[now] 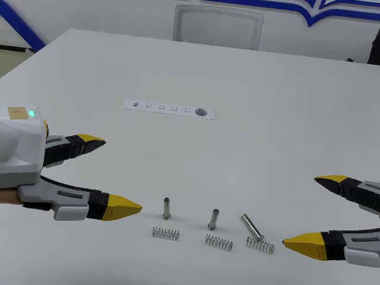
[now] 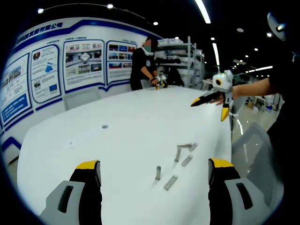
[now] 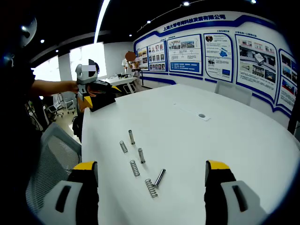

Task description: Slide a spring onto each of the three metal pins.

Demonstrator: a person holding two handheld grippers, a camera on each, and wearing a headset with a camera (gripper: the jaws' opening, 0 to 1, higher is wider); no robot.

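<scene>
**Asker:** So, what lies on the table?

**Describer:** A wide white table (image 1: 267,119) carries three short silver metal pins in a row near its front edge. The left pin (image 1: 167,208) and the middle pin (image 1: 213,219) stand upright. The right pin (image 1: 252,227) lies tipped on its side.

**Asker:** And the springs?

**Describer:** Three small coiled wire springs lie flat, one just in front of each pin: the left spring (image 1: 165,233), the middle spring (image 1: 218,241) and the right spring (image 1: 260,245). Each spring is off its pin. The right pin's near end comes right up to the right spring, but I cannot tell whether they touch.

**Asker:** Where are the tongs?

**Describer:** The left tongs (image 1: 122,175), grey with black-and-yellow tips, hover left of the row, with their jaws wide apart and holding nothing. The right tongs (image 1: 300,209), in the same colours, hover right of the row, also spread and empty. Both point inward at the pins and touch none.

**Asker:** Anything farther back?

**Describer:** A flat white power strip (image 1: 169,109) is set into the tabletop, and a pale grey chair (image 1: 218,26) stands at the far edge.
</scene>
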